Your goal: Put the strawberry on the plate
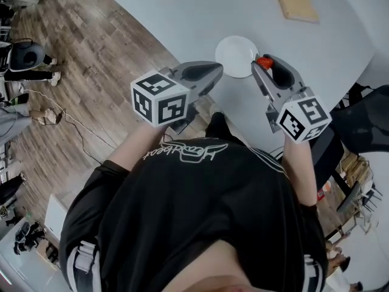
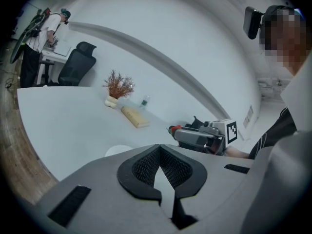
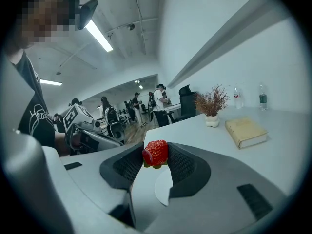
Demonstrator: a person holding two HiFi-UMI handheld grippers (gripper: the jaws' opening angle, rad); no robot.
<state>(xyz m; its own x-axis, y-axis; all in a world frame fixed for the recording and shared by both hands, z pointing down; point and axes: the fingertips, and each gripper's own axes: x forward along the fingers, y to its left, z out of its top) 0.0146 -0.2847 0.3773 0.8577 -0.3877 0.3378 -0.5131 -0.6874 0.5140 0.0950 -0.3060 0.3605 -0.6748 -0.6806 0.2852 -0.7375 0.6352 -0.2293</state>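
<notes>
Two grippers at white table's point(image 1: 182, 11) near edge. Right gripper point(image 3: 155, 155) clamped on strawberry point(image 3: 155, 151), held aloft just beside white plate point(image 1: 236, 55). Left gripper point(image 2: 159, 149) jaws together, empty.

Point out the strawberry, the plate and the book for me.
strawberry point(image 3: 155, 153), right gripper view, on the middle of its red body
plate point(image 1: 236, 55), head view, on its bare white middle
book point(image 3: 246, 132), right gripper view, on its top cover

One strawberry point(image 3: 155, 152), one plate point(image 1: 236, 55), one book point(image 3: 246, 131), one potted plant point(image 3: 211, 106), two tongs point(image 1: 216, 72) point(image 1: 262, 66).
</notes>
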